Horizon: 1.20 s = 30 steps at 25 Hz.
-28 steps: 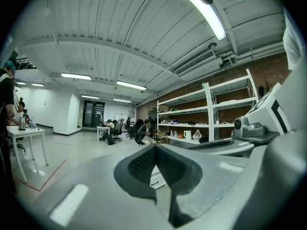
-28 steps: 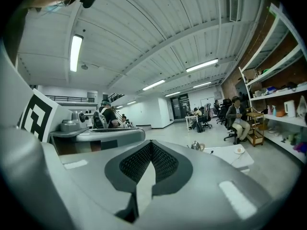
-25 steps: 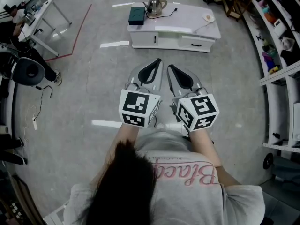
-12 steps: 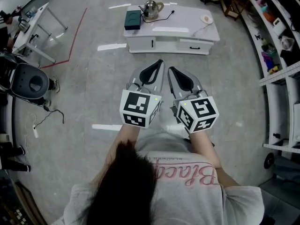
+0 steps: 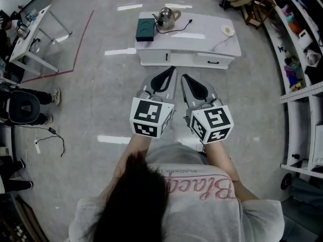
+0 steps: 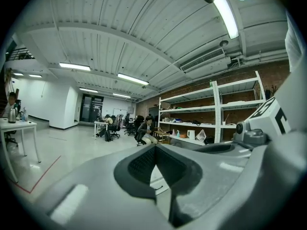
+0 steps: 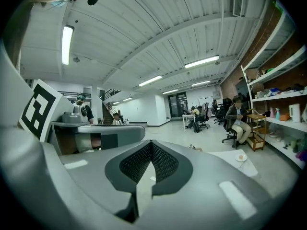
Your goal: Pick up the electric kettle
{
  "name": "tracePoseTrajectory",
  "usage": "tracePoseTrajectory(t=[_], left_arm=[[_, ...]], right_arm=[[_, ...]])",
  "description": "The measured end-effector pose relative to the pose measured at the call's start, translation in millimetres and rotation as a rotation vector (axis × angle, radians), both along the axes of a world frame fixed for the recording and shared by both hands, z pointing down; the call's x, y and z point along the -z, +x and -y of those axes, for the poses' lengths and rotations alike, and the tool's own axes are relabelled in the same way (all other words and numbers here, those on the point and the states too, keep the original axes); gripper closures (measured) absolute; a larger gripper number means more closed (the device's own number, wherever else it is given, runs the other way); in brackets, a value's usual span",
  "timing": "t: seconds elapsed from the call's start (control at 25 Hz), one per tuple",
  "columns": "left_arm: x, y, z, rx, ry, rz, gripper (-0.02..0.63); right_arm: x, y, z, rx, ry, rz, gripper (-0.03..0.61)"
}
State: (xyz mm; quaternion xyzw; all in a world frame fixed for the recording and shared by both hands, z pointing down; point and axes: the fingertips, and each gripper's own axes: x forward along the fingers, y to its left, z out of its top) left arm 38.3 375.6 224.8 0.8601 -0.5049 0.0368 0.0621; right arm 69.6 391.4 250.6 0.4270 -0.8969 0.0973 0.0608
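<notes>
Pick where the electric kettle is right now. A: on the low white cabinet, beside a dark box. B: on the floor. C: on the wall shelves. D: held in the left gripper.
A: the kettle stands on the white cabinet, next to the dark box.

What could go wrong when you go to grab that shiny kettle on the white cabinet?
1. A black cord lies on the white cabinet right by the kettle. If it is attached, lifting could tug it.
2. The dark box sits close beside the kettle, so a gripper might bump it.
3. The left gripper and right gripper both have their jaws together. They would need opening first, or they might just push the kettle.
</notes>
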Motion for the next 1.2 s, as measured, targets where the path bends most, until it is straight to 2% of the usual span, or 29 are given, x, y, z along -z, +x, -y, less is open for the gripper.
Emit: tracePoseTrajectory(t=[0.56, 1.0, 1.2], left_arm=[[-2.9, -41.0, 114.7, -0.035, -0.013, -0.014, 0.614], [-7.7, -56.2, 161.8, -0.046, -0.023, -0.039, 0.614], [-13.5, -60.0, 178.8, -0.035, -0.031, -0.041, 0.614]], right_arm=[[0.6, -40.0, 110.3, -0.028, 0.001, -0.033, 0.557], [-4.0, -45.1, 154.0, -0.071, -0.012, -0.045, 0.557], [-11.0, -47.5, 170.8, -0.061, -0.03, -0.038, 0.556]])
